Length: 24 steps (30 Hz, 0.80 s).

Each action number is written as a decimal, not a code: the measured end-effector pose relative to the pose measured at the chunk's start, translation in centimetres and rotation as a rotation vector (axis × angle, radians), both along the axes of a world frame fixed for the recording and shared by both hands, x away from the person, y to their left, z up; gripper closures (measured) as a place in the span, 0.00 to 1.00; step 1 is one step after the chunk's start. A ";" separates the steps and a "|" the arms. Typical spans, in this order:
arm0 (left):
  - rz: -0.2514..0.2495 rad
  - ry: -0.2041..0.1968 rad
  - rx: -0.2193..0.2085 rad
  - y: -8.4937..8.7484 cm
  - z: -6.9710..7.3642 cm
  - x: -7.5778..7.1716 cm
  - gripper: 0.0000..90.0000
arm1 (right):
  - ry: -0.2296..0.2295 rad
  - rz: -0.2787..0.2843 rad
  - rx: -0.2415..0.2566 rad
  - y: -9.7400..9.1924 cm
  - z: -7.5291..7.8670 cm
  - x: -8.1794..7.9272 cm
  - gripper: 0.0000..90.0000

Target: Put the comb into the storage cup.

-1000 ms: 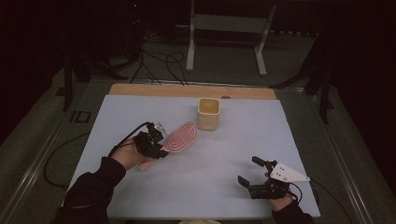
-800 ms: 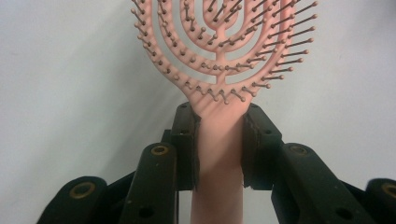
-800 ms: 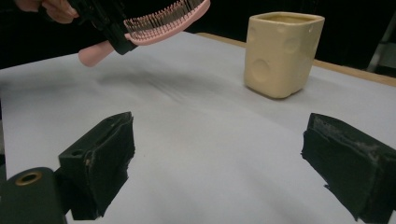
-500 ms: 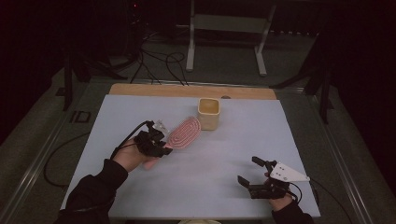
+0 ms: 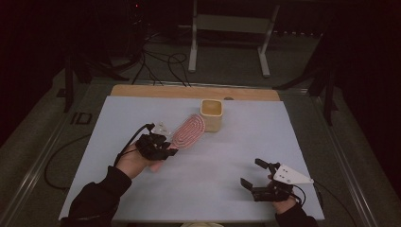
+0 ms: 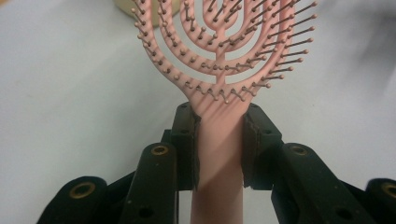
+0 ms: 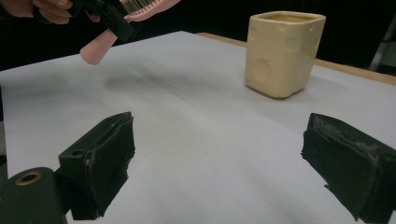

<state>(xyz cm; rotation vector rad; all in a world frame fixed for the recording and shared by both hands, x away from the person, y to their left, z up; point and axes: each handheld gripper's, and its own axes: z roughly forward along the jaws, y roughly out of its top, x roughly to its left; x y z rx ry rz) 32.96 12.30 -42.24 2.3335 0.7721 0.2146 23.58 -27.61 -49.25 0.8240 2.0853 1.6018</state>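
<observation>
Your left tongs [image 5: 161, 150] grip the handle of the pink hairbrush [image 5: 188, 132], whose head slants up and away toward the cream cup [image 5: 212, 115] and ends just beside it. The cup stands upright near the far edge of the pale table [image 5: 246, 142]. Your right tongs [image 5: 251, 174] sit well apart near the table's near right corner, jaws spread, nothing between them.

Both grippers are matte black: the left gripper [image 5: 156, 146] trails a thin black cable, while the right gripper [image 5: 257, 178] carries a pale grey three-cornered plate dotted with small dark marks on top. Up close, the left one's linkage arms show brass-coloured ringed holes (one per arm), and its pads [image 6: 185, 140] are dark and rubbery with worn edges. The person wears dark long sleeves [image 5: 97, 201].
</observation>
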 end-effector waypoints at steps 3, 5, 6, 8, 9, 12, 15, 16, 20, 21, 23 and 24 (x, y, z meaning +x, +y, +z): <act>0.010 -0.010 -0.030 0.0 0.0 -0.2 0.79 | 0.002 0.001 -0.001 0.0 -0.1 0.1 0.10; 0.010 -0.010 -0.043 0.0 0.1 -0.2 0.79 | 0.002 0.001 -0.003 0.0 -0.1 0.1 0.10; 0.016 -0.022 -0.069 0.0 0.0 -0.4 0.79 | 0.000 -0.002 -0.004 0.0 0.0 0.0 0.10; 0.021 -0.037 -0.086 -0.1 -0.1 -0.6 0.79 | -0.001 -0.001 0.000 0.0 0.0 0.0 0.10; 0.019 -0.031 -0.089 -0.1 -0.2 -0.6 0.79 | 0.001 -0.002 -0.001 -0.1 0.0 0.0 0.10; 0.022 -0.041 -0.110 -0.2 -0.6 -0.8 0.79 | -0.001 -0.002 -0.001 0.0 0.0 0.0 0.10; 0.040 -0.068 -0.156 -0.2 -0.8 -1.2 0.79 | -0.002 -0.001 -0.003 0.0 0.0 0.0 0.10; 0.048 -0.081 -0.171 -0.2 -0.9 -1.3 0.79 | -0.002 -0.001 -0.003 0.0 0.0 0.0 0.10; 0.076 -0.104 -0.229 -0.3 -1.4 -1.8 0.79 | 0.004 0.001 -0.002 0.0 0.0 0.1 0.10; 0.079 -0.110 -0.239 -0.4 -1.5 -2.0 0.79 | 0.000 0.004 -0.003 0.1 0.0 0.1 0.10; 0.090 -0.134 -0.243 -0.4 -1.8 -2.3 0.79 | -0.002 0.002 -0.004 0.1 0.0 0.1 0.10; 0.093 -0.134 -0.254 -0.4 -1.9 -2.4 0.79 | -0.001 0.002 -0.002 0.1 0.0 0.1 0.10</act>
